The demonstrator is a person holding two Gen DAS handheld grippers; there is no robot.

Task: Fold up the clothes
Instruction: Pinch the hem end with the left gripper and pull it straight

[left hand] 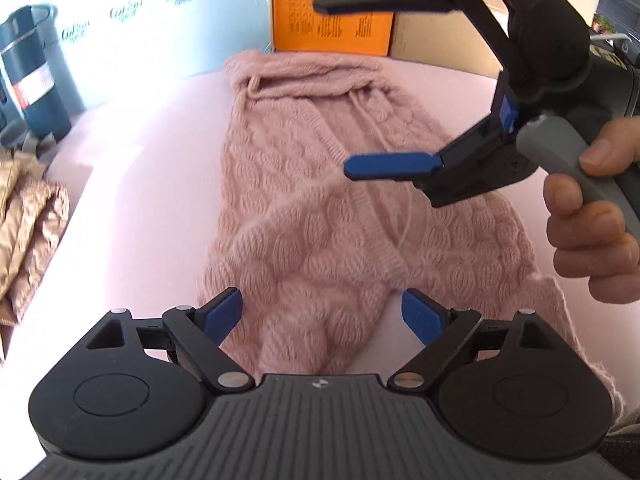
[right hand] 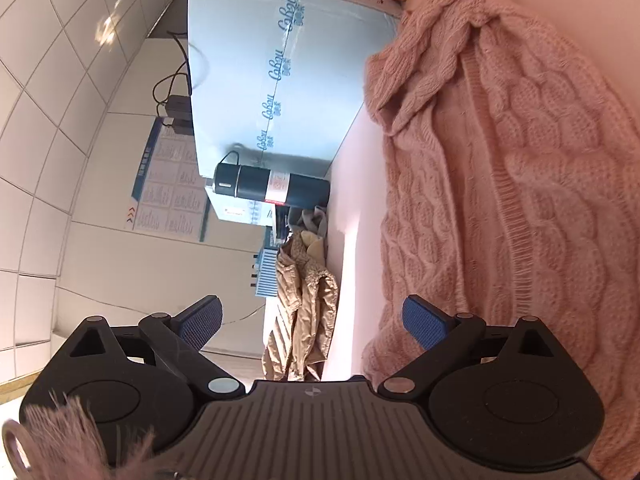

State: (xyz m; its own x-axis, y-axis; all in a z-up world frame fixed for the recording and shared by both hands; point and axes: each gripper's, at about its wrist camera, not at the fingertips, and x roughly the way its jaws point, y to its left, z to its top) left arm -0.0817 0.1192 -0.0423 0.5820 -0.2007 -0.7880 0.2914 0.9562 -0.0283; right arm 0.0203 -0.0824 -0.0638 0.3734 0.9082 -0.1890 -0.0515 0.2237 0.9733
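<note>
A pink cable-knit cardigan [left hand: 320, 184] lies lengthwise on a pink table [left hand: 152, 152], its sides folded in over the middle. My left gripper [left hand: 322, 314] is open and empty, just above the cardigan's near end. My right gripper [left hand: 340, 84] is open and empty, held on its side above the cardigan's right half; a hand [left hand: 592, 224] grips its handle. In the right wrist view the right gripper [right hand: 312, 320] is open, with the cardigan [right hand: 500, 184] to the right of its fingers.
A dark blue thermos [left hand: 36, 76] stands at the table's far left, before a white foam panel [left hand: 152, 20]. An orange box [left hand: 332, 4] and a cardboard box [left hand: 460, 28] stand behind the cardigan. A beige quilted jacket [left hand: 28, 236] hangs off the left edge.
</note>
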